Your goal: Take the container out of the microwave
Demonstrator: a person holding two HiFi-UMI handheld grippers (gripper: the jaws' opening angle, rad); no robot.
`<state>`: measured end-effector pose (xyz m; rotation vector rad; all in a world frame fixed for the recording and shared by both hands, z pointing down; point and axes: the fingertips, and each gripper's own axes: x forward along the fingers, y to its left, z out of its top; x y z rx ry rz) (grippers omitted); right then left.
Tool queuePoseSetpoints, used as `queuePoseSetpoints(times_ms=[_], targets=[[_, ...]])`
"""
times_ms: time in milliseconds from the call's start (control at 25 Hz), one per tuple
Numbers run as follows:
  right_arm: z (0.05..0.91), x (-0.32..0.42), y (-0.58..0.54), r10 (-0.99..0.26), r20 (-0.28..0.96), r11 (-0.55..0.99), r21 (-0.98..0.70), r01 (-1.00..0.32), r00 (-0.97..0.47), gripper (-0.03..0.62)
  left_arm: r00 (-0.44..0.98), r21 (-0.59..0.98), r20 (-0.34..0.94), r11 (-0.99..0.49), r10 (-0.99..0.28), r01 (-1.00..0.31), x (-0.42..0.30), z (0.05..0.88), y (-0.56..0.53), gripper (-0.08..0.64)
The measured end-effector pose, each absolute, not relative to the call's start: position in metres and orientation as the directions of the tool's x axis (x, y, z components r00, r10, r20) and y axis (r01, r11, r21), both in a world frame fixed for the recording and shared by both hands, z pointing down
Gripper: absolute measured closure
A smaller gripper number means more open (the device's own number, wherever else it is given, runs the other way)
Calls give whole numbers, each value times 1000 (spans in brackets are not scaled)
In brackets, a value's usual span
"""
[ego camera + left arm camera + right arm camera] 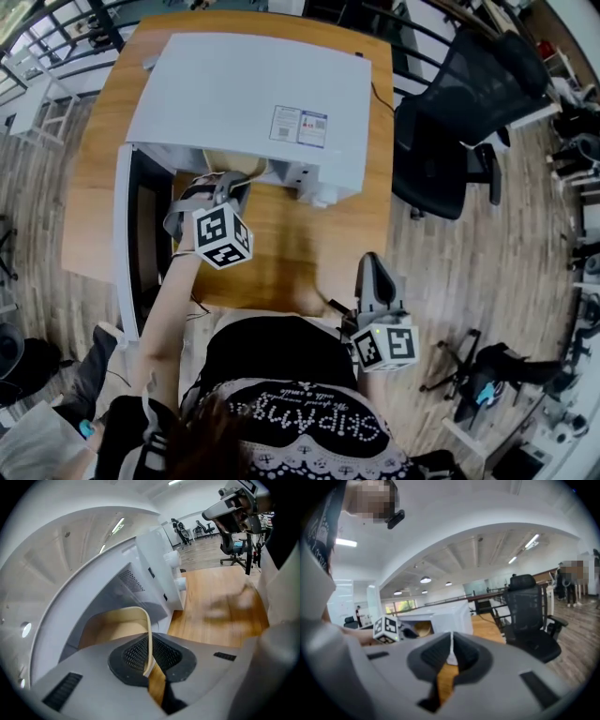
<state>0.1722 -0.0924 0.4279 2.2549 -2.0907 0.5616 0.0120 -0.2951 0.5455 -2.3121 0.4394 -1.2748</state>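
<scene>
Close to the person's body, the right claw point(370, 262) hangs over the desk point(309, 253), jaws together and empty, probably kept free to help later. Further out, the left claw point(228, 183) pinches the thin rim of the beige container point(117, 625), which is at the mouth of the microwave point(253, 94), beside its open door point(125, 234). Nothing shows inside the container.

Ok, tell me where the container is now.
In the left gripper view, the container sits at the open mouth of the microwave, its rim pinched by the left gripper.
</scene>
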Motion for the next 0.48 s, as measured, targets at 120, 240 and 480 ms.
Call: queuePoseSetpoints(times_ms=[120,240,480], targets=[[427,172,-88,-964,263,-95,-226,-969,33,555,524,-537,701,-841,-484,-58,7,540,-281,515],[425,172,-83,-966,258,-80,-223,-971,21,555,523,-541,699,-839,-488,-61,2,535,-267,515],[424,172,-76,-970,243,-51,-232,-971,-7,555,519,-542,697,-837,-495,-70,-7,530,-239,515]])
